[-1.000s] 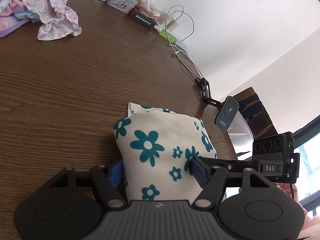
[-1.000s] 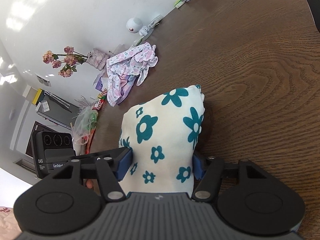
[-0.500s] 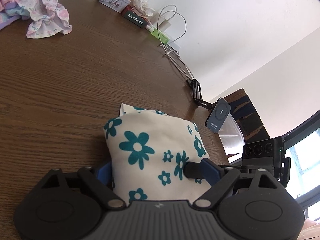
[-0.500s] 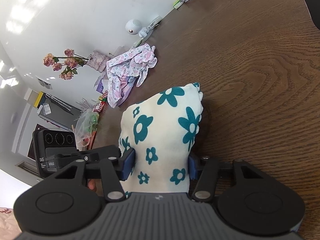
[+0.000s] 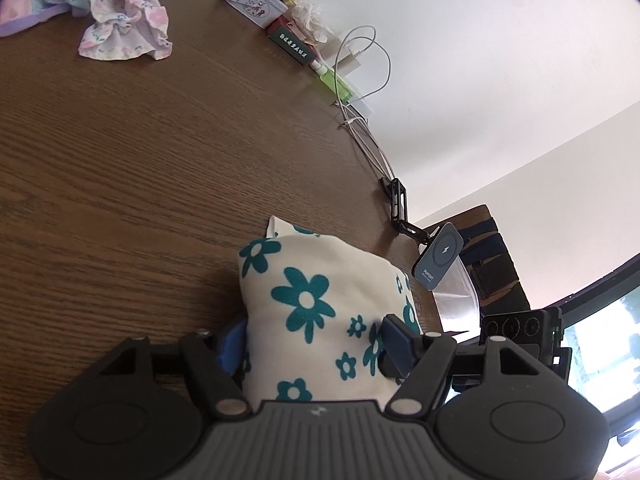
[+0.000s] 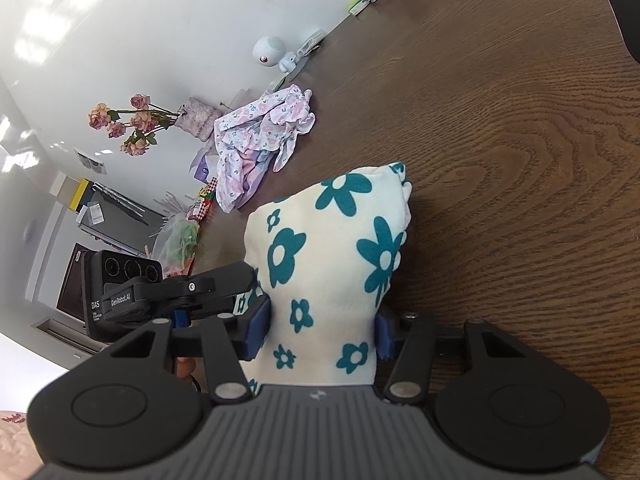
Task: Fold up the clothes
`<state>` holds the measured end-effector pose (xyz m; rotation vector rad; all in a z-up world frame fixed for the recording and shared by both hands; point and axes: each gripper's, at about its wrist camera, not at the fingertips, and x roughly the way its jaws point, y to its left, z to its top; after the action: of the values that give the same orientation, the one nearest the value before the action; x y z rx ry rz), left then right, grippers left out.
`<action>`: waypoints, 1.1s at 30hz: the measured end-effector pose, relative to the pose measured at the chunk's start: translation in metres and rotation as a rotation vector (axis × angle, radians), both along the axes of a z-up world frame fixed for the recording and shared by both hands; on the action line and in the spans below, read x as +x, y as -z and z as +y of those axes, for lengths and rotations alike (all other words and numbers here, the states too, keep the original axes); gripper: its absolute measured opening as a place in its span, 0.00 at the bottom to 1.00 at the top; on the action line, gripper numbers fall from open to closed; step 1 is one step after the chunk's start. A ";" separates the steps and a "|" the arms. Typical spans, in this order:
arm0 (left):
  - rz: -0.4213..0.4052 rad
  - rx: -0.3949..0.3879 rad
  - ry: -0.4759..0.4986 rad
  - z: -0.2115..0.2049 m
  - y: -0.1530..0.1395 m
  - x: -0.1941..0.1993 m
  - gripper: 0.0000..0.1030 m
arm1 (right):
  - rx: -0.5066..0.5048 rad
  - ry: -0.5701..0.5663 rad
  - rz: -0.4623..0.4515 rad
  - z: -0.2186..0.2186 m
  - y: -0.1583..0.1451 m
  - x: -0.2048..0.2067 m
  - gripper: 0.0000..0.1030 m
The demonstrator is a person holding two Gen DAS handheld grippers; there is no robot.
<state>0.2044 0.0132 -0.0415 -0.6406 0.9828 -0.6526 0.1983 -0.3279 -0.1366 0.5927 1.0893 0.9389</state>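
At lower centre, the left gripper [image 5: 316, 340] and right gripper [image 6: 320, 326] are each clenching the flowered cloth [image 5: 320, 304], hiding its underside; bare table [image 5: 120, 180] is lying open beyond.

A home room is showing here: a dark wooden table [image 5: 120, 168] is carrying crumpled pastel clothes [image 6: 260, 140], dried roses [image 6: 128, 124] are leaning by the far white wall, and charger cables [image 5: 360, 64], small tins [image 5: 256, 0] and a wooden chair [image 5: 492, 256] are sitting about.
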 end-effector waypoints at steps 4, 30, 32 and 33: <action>-0.016 0.028 -0.003 -0.004 -0.003 -0.003 0.64 | 0.001 0.000 -0.001 0.000 0.002 0.000 0.49; -0.090 0.064 -0.026 -0.007 -0.025 -0.015 0.28 | -0.050 -0.003 -0.067 0.009 -0.023 0.001 0.36; -0.103 0.058 -0.036 -0.004 -0.030 -0.012 0.28 | -0.049 -0.008 -0.082 0.011 -0.028 0.005 0.36; -0.109 0.054 -0.042 -0.003 -0.033 -0.009 0.28 | -0.049 -0.011 -0.091 0.013 -0.031 0.007 0.36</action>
<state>0.1951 0.0100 -0.0089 -0.5706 0.8808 -0.6154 0.2055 -0.3149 -0.1053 0.5001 1.0322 0.9377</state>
